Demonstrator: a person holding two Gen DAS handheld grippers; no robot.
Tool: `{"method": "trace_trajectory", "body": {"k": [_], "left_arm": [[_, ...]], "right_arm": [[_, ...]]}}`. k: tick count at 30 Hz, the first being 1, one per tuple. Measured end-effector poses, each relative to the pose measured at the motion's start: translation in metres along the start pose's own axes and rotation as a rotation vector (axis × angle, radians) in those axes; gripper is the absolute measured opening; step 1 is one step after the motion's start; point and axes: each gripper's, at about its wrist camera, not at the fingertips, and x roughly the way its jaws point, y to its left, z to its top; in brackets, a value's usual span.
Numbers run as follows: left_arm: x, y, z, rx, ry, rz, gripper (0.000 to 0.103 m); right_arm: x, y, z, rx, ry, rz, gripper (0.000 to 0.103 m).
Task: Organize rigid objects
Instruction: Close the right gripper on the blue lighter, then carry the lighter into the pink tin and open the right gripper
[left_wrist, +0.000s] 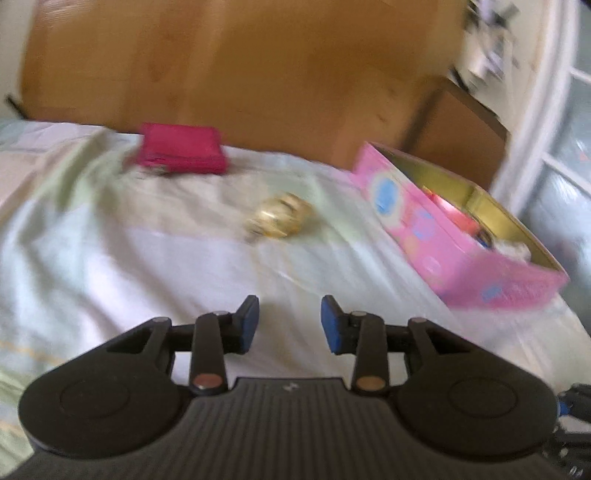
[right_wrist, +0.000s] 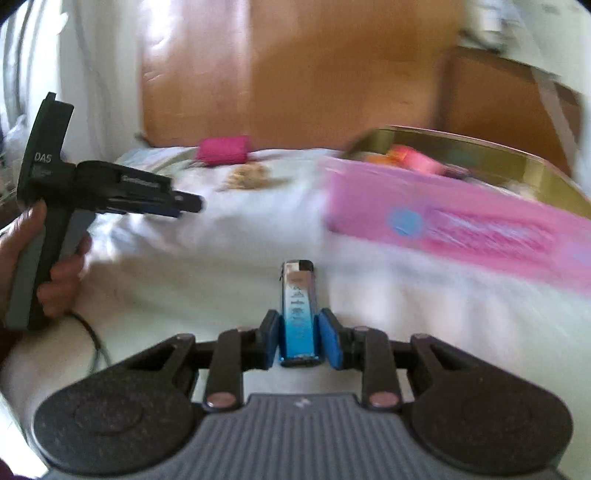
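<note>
— Blue and silver, that lighter (right_wrist: 298, 314): where does it sit?

— Between the blue pads of the right tongs (right_wrist: 298, 338), which pinch its lower body from both sides. Its metal cap points forward, away from the camera, over the pale bed sheet (right_wrist: 221, 266).

— And the left tongs?

— Spread, with nothing between the pads. In their own view the left tongs (left_wrist: 289, 323) hang over the sheet with bare cloth showing through the gap. From the right wrist view, they are off to the left, gripped at the handle by a hand (right_wrist: 55, 266), with a dark cable trailing below.

— Where is the container?

— A pink tin box (left_wrist: 461, 258) with a gold inside lies open on the right side of the bed. Some items lie in it, one of them pink-red; the blur is too strong to name them. The lighter is near its long pink wall, not touching it.

— Anything else on the bed?

— A small golden thing (left_wrist: 280, 218), perhaps a bangle or a foil-wrapped piece, lies mid-sheet, well apart from the box. Farther back, a magenta pouch (left_wrist: 183, 153) rests near the wooden headboard (left_wrist: 240, 66).
</note>
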Motion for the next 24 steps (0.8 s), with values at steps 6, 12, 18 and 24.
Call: {"method": "trace_trajectory", "body": {"k": [6, 12, 18, 24], "left_arm": [[0.002, -0.104, -0.01, 0.082, 0.138, -0.332, 0.04], [0.037, -0.181, -0.02, 0.093, 0.35, -0.461, 0.04], [0.06, -0.21, -0.024, 0.073, 0.423, -0.47, 0.032], [0.047, -0.232, -0.001, 0.148, 0.315, -0.507, 0.015]], "right_arm": [[-0.02, -0.056, -0.021, 0.238, -0.067, -0.115, 0.024], [-0.024, -0.087, -0.034, 0.454, -0.117, 0.053, 0.024], [-0.03, -0.102, -0.053, 0.555, -0.171, 0.158, 0.024], [-0.041, -0.101, -0.026, 0.445, -0.266, 0.096, 0.024]]}}
